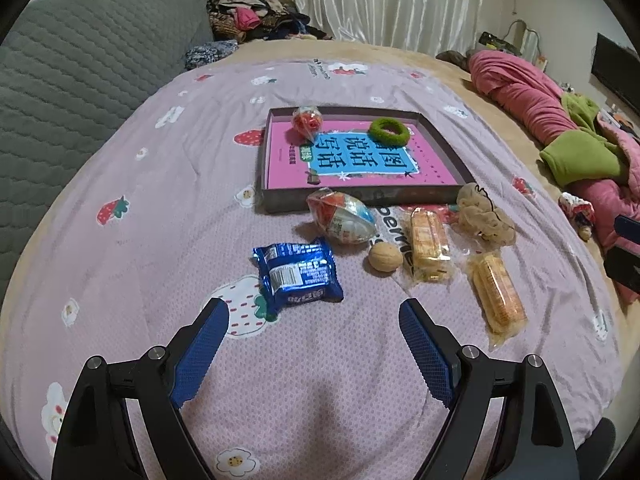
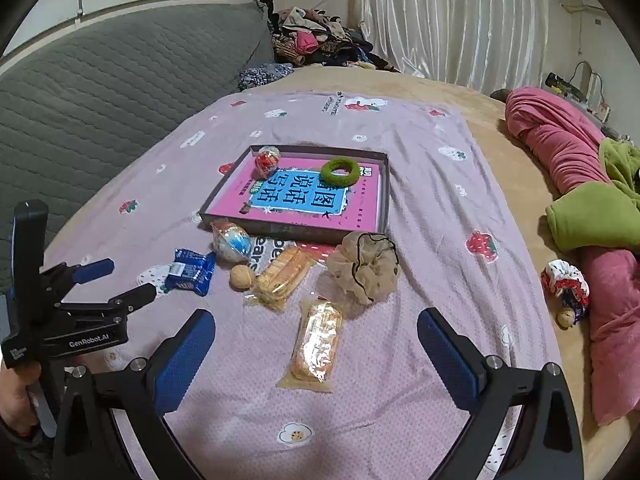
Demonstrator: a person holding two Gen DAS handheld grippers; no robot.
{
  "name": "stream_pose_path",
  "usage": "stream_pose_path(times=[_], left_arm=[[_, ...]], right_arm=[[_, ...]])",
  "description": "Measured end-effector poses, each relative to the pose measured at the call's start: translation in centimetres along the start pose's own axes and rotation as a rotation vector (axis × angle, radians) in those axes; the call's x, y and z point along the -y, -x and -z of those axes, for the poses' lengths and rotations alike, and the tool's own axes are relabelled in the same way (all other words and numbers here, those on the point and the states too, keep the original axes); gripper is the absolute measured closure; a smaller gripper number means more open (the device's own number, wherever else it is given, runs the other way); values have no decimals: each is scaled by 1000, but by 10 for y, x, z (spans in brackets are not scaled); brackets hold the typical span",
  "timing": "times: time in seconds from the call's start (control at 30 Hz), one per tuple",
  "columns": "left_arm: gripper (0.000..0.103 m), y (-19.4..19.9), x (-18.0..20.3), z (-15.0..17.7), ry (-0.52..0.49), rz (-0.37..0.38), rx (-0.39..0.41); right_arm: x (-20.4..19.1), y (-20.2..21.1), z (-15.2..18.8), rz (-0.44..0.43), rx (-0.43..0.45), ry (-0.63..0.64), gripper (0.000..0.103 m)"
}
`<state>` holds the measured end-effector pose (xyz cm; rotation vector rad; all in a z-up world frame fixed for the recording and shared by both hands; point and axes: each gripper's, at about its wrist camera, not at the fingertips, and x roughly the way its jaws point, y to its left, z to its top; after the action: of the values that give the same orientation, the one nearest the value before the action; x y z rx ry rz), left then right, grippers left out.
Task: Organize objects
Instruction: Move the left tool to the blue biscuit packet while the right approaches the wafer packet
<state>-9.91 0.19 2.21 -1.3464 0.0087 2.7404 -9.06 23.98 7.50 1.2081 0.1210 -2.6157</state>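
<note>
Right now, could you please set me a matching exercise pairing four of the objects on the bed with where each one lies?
Things:
1. fuzzy green ring
2. blue foil snack packet
3. round tan walnut
4. beige fabric scrunchie

Places:
A. on the sheet beside the egg-shaped toy capsule
B. inside the shallow dark tray
C. near the tray's front right corner
D. nearest the left gripper

Pairs: 1-B, 2-D, 3-A, 4-C

Glossy blue foil wrapper (image 1: 298, 276), matt printed cloth sheet (image 1: 160, 184), fuzzy green ring (image 1: 388, 131), quilted grey headboard (image 1: 80, 64)
</note>
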Motion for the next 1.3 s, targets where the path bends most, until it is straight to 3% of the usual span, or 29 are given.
stream_pose_path(times=[0.67,1.3], left_arm=[[15,-13,-6,22,32,2,-2],[15,-11,-5,38,31,16,3]], right_arm=[[-11,-28,33,28,-11,-15,1],[-17,-28,58,-23,-3,-77,1]])
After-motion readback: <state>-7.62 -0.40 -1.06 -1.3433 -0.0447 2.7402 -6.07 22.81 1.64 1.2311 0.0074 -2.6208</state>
